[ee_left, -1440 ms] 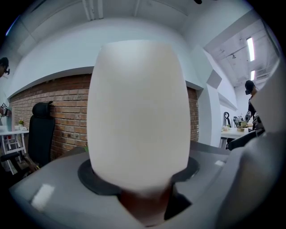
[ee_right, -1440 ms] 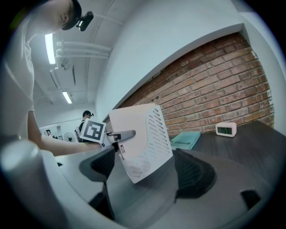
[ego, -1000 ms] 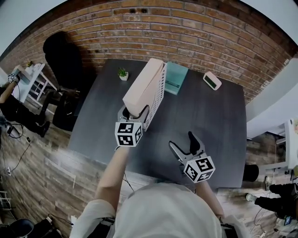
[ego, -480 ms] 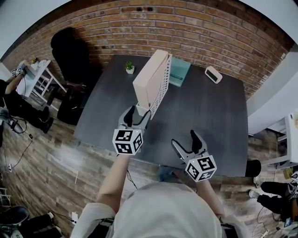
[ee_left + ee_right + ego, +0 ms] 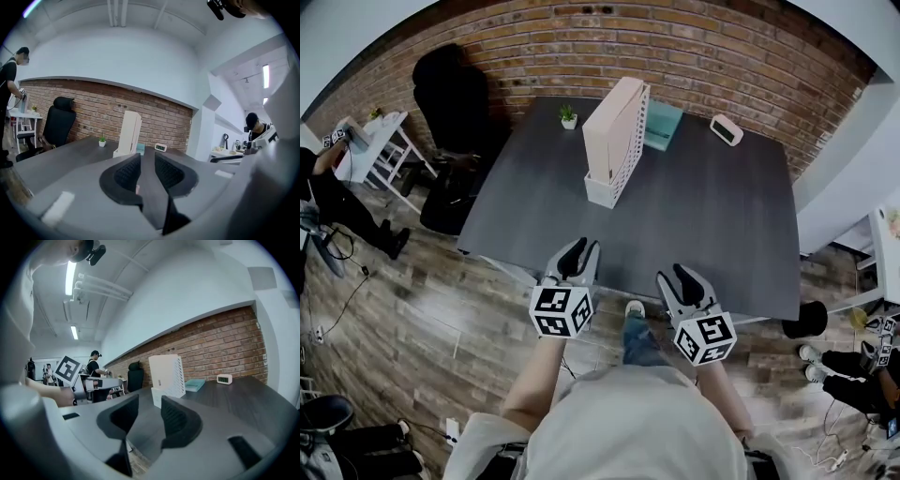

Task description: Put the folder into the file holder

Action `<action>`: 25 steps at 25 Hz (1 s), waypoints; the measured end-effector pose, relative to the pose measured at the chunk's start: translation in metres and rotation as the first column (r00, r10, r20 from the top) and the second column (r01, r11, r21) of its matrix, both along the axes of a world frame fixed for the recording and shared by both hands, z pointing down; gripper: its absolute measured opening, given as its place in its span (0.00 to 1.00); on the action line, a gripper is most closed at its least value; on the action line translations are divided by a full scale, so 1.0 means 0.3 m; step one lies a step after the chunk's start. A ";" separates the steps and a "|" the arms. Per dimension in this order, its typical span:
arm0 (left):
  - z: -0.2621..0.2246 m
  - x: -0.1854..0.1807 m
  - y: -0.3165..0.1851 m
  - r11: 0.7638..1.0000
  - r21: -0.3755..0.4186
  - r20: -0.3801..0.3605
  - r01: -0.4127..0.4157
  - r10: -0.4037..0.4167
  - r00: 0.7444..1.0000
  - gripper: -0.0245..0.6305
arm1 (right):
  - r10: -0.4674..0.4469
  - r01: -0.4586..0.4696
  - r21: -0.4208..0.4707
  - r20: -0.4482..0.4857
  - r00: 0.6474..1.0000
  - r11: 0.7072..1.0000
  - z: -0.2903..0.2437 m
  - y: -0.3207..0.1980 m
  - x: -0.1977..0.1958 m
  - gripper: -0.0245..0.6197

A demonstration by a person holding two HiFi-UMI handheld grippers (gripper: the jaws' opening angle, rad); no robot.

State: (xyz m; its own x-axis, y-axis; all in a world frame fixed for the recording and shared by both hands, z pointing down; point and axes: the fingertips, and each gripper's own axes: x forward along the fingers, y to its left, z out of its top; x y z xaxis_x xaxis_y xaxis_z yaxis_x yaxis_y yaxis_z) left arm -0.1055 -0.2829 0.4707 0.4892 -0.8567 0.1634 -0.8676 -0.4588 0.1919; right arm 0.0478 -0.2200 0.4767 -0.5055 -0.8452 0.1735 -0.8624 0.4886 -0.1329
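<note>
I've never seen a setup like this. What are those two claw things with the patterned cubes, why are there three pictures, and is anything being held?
There is no robot here. A person holds a two-jaw tool in each hand: the left gripper and the right gripper. The patterned cubes are part of those tools.

The round picture from above comes from a camera on the person's head, looking steeply down. The other two come from cameras riding on each gripper, looking along its jaws.

On the dark table stands a white file holder with a pale folder upright in it. Farther back are a teal book, a small clock and a tiny potted plant.

Nothing is held. Both grippers hang at the table's near edge, their jaws closing on empty air.
</note>
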 end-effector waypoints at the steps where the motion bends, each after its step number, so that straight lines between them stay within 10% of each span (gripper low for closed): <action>1: 0.004 -0.004 0.040 1.000 -0.003 -0.001 -0.003 0.003 1.000 0.19 | 0.004 -0.004 0.000 -0.007 1.000 1.000 0.002 0.032 -0.003 0.27; 25: 0.052 -0.145 0.596 1.000 -0.029 -0.013 0.005 -0.006 1.000 0.05 | 0.062 -0.057 0.051 -0.089 0.994 0.997 0.000 0.440 -0.071 0.04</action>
State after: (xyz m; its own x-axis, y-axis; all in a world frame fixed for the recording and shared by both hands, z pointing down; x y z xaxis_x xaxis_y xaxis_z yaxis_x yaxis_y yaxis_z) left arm -0.1490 -0.1041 0.4862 0.4867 -0.8544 0.1821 -0.8674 -0.4479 0.2167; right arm 0.0266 -0.0880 0.4767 -0.4382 -0.8817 0.1746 -0.8975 0.4400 -0.0308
